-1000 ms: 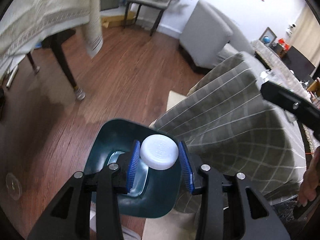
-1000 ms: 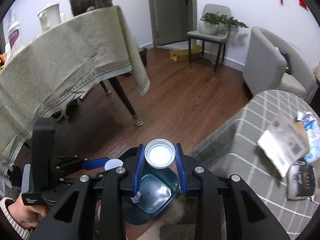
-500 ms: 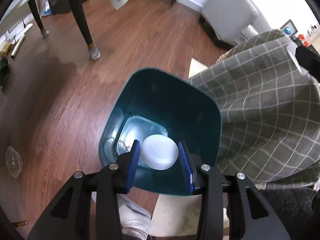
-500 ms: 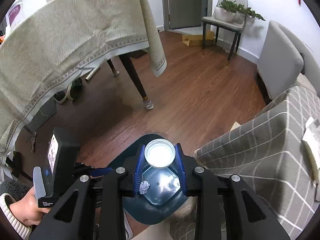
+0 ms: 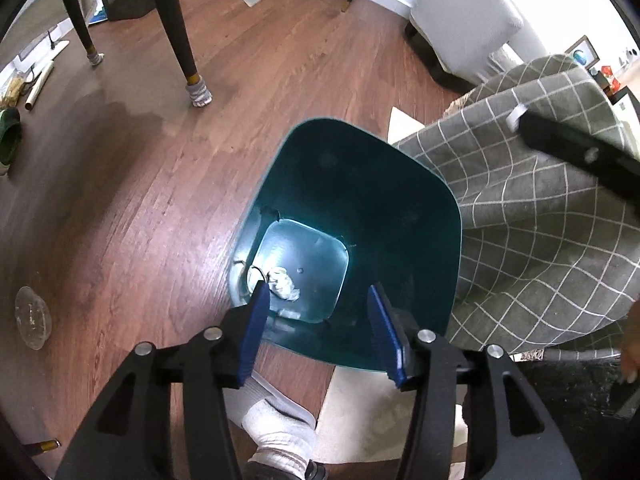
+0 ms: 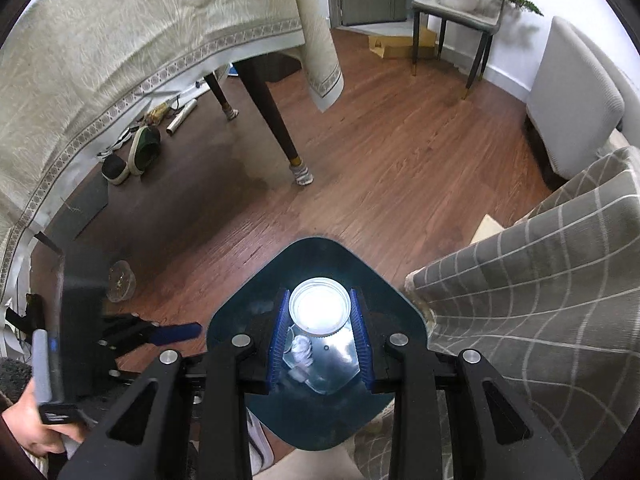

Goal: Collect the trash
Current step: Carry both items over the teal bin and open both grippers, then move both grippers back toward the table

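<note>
**Blue pads: left empty over the bin, right clamped on a cap**

Blue-padded left gripper (image 5: 316, 324) hangs above the teal bin (image 5: 400, 184); jaws are opening, nothing between them, only the bin floor shows in the gap. Right gripper (image 6: 319, 334) has its pads pressed on a white round cap (image 6: 319, 306), a narrow grip at about a third of its travel, flanks at 3 and 9 o'clock of the cap. The cap sits over the bin mouth, hollow side toward the camera.

Outward from the tools: bin bottom holds a crumpled white wad (image 5: 283, 283) at 9 o'clock of the floor panel, with a thin ring-like scrap just beside it. A grey checked cloth (image 5: 540, 208) drapes at 3 o'clock of the bin, touching its rim. Wood floor (image 5: 160, 184) runs from 9 to 12 o'clock; a clear plastic lid (image 5: 33, 317) lies well apart at 9 o'clock. A table leg (image 6: 276, 128) under the beige cloth stands at 11 o'clock in the right view. The person's socked foot (image 5: 280, 420) sits at 6 o'clock.

Handling, as judgement: the cap looks light, rigid, smooth plastic and somewhat slippery; taking it across the ribbed rim, as now, suits it. It should fall straight once released. The clear lid on the floor looks thin and flimsy, best pinched at its edge.
</note>
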`<state>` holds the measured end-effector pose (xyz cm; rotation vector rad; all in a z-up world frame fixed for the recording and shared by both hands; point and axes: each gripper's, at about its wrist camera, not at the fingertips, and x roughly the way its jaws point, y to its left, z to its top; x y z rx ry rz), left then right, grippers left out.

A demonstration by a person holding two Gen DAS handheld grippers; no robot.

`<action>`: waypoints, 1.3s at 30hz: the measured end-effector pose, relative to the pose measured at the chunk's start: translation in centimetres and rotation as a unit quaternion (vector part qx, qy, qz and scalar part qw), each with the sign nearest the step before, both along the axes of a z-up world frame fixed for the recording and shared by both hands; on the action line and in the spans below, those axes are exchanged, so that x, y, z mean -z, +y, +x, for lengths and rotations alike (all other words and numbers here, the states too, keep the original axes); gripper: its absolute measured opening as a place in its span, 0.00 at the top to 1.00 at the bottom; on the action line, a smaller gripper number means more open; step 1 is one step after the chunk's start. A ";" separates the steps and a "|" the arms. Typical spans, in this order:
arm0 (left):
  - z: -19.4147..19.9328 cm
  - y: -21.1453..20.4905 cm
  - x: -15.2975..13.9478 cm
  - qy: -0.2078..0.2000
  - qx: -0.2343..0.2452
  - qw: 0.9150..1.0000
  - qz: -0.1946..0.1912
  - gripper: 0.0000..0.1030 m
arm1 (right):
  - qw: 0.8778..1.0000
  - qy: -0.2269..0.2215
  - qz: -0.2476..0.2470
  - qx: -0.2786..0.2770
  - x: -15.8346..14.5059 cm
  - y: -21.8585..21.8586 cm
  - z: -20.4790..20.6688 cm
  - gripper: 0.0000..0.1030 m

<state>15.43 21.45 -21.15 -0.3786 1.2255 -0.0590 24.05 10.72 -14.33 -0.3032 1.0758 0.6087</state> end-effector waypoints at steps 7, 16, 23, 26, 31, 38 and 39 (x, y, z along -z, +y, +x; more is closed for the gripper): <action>-0.8 1.5 -1.8 -0.028 -0.015 0.999 0.004 0.44 | 1.000 0.025 -0.010 0.004 2.2 0.8 0.4 0.70; -1.5 2.2 -4.2 -0.068 -0.026 0.997 0.014 0.47 | 0.997 0.058 -0.042 0.005 5.5 1.4 0.3 0.70; -1.6 2.5 -6.1 -0.096 -0.030 0.995 0.015 0.56 | 0.995 0.074 -0.073 -0.001 7.5 2.0 0.1 0.70; -1.6 2.3 -7.2 -0.110 -0.028 0.993 0.015 0.60 | 0.993 0.080 -0.082 -0.006 8.2 1.8 -0.1 0.70; -1.5 1.6 -9.0 -0.136 -0.016 0.990 0.017 0.60 | 0.989 0.102 -0.109 -0.010 9.8 0.9 -0.1 0.70; -1.4 0.9 -10.7 -0.158 -0.007 0.987 0.013 0.60 | 0.983 0.124 -0.135 -0.025 11.2 0.4 -0.7 0.70; -1.5 0.8 -11.0 -0.161 -0.006 0.987 0.013 0.60 | 0.982 0.125 -0.140 -0.027 11.3 0.4 -0.8 0.70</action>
